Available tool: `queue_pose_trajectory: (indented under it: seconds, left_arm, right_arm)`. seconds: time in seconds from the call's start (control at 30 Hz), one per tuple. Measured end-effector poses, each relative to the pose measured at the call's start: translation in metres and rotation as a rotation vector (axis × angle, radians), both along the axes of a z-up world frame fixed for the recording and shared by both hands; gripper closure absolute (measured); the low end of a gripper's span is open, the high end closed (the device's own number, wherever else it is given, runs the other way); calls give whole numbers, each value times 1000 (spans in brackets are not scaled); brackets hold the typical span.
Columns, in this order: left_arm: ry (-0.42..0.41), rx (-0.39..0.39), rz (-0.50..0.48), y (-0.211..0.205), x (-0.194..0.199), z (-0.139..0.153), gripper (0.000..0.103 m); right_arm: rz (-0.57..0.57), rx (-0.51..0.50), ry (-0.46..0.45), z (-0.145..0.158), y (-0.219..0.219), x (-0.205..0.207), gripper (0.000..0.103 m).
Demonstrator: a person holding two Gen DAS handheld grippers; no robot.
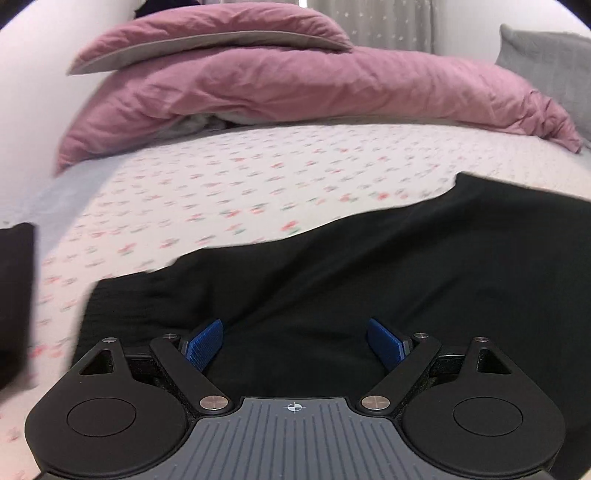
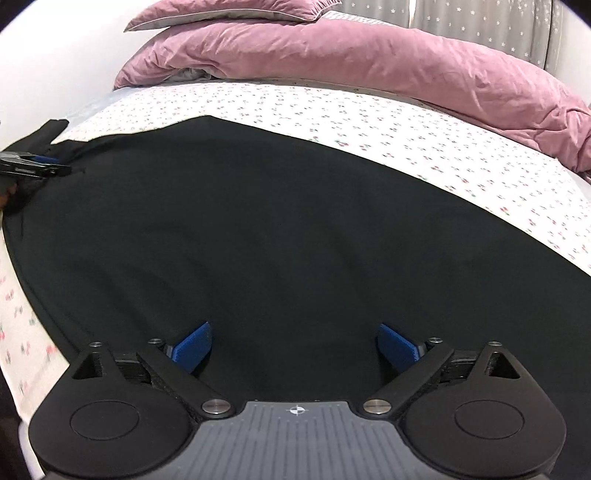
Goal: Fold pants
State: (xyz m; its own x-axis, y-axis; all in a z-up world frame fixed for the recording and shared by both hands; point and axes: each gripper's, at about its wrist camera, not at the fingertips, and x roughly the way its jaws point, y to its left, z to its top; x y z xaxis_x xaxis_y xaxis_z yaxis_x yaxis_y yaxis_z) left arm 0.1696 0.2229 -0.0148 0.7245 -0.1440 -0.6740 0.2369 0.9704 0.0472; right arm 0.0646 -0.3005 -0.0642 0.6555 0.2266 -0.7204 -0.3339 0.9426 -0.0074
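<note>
**A:** What's lying under you, biggest first?

**B:** The bed sheet [image 2: 424,129], white with a small floral print, is taking up most of both views. The pink duvet [image 2: 369,55] is piling along its far side, with a grey pillow [image 1: 546,59] sitting at your far right and a star-print curtain [image 2: 480,26] hanging behind. The black pants [image 2: 277,229] are lying flat on the sheet, spreading under both your tools.

**A:** Edges, room?

**B:** The pants' far edge is running diagonally across the right view; bare sheet is showing between it and the duvet. The near-left hem is curving close to the mattress edge. The left view is blurring, so you're not getting fine detail there.

**A:** Jaws?

**B:** Your right gripper [image 2: 295,345] is hovering wide open over the cloth, gripping nothing. Your left gripper [image 1: 295,341] is doing likewise, blue pads [image 1: 205,345] spread wide.

**A:** Any writing?

**B:** Nothing readable showing; only a crosshair mark on each tool body.
</note>
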Motion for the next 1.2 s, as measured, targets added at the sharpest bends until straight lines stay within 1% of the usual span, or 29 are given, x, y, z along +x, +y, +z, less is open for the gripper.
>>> queue_pose_trajectory:
  seconds: [0.03,0.1,0.13,0.2,0.3,0.4,0.43,0.5,0.57,0.63,0.73,0.8,0.9,0.93,1.03,1.1,1.13,1.2]
  left_arm:
    - [3,-15,4,4,-5,2,16]
    - [-6,-11,17,7,-17,6,16]
    - [-15,-8,15,3,-23,10,16]
    - [-24,-27,0,-4,-27,15,16]
    - [-12,-75,5,-20,-28,22,16]
    - [-13,-140,-30,-43,-31,23,16]
    - [-16,-150,-57,-53,-32,24,16]
    - [-12,-143,-104,-70,-35,22,16]
    - [39,-127,-137,-84,-33,17,16]
    - [101,-110,-124,-93,-30,11,16]
    - [104,-69,-124,-98,-31,9,16]
    - [107,-72,-118,-99,-31,10,16]
    - [101,-98,-97,-97,-32,13,16]
    - [99,-115,-90,-96,-32,14,15]
    - [87,-191,-75,-92,-33,20,15]
    - [76,-228,-77,-92,-34,24,15]
    - [66,-240,-79,-93,-35,26,15]
    - [49,-249,-88,-96,-35,29,14]
  right_arm:
    - [-1,-2,-2,0,-4,-2,5]
    - [-5,-6,-3,0,-11,-8,5]
    - [-9,-8,0,0,-14,-11,5]
    - [-24,-6,3,3,-18,-17,7]
    - [-110,10,-34,10,-26,-22,7]
    - [-201,34,-75,15,-39,-20,7]
    - [-240,35,-85,15,-45,-19,7]
    - [-331,20,-94,13,-58,-16,7]
    - [-418,-9,-80,6,-75,-17,7]
    - [-508,-33,-51,-2,-96,-21,7]
    - [-624,40,-36,-5,-133,-33,6]
    - [-729,59,-38,-6,-157,-44,6]
    - [-875,50,-58,-10,-184,-59,8]
    - [-911,61,-73,-9,-190,-63,9]
    - [-1072,66,-143,-1,-201,-76,9]
    - [-1123,133,-181,1,-208,-83,9]
    - [-1144,173,-183,0,-211,-87,9]
    - [-1181,232,-148,-6,-221,-92,9]
